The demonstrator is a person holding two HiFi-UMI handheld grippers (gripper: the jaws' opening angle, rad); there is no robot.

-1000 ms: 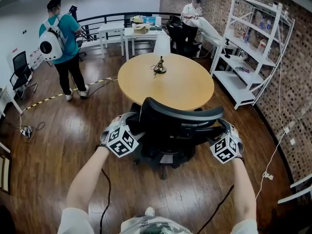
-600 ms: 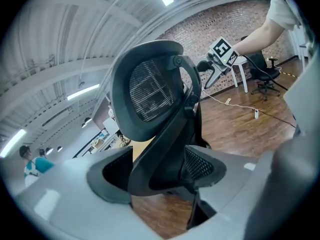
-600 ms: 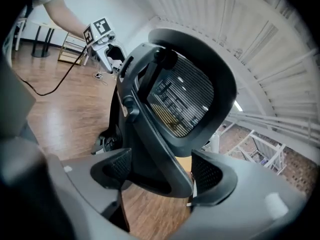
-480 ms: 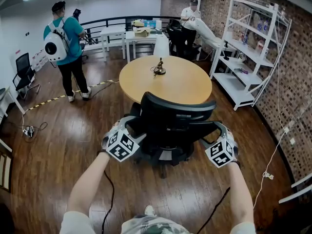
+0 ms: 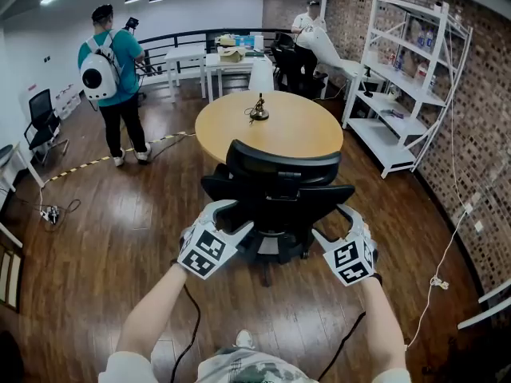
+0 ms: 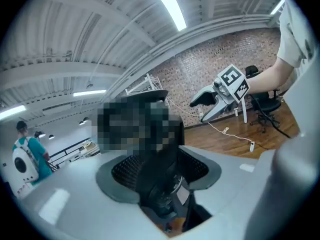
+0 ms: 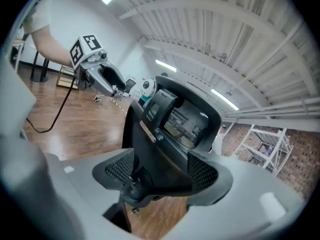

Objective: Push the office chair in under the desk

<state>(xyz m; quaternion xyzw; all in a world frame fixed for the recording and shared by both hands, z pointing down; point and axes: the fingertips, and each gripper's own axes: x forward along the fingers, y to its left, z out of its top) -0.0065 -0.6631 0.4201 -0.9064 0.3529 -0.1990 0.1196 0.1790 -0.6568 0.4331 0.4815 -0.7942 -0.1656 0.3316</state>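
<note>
Between the left gripper's mesh pads I see the dark spine of the office chair, and the jaws are closing on it from a wide spread. As far as I can make out, the pads have not yet met it, though the wide-angle view makes that hard to judge. The right gripper is much the same. Its jaws are easing inward but are still wide apart, the lower frame of the chair's back stands between its pads, and I see no firm pinch. Just beyond both sets of fingertips the chair faces away from me, with its back towards the grippers and its seat towards the round desk further out. The top of the back overlaps the desk's near rim in the head view, so I judge the chair is not yet fully tucked under. My worry is an uneven push. If one gripper bites before the other, the chair could swivel on its column or veer on its casters and miss the gap. A loose hold could also slide off the curved frame, and a hard shove might knock an armrest into the rim and rattle the small ornament on the desk.
</note>
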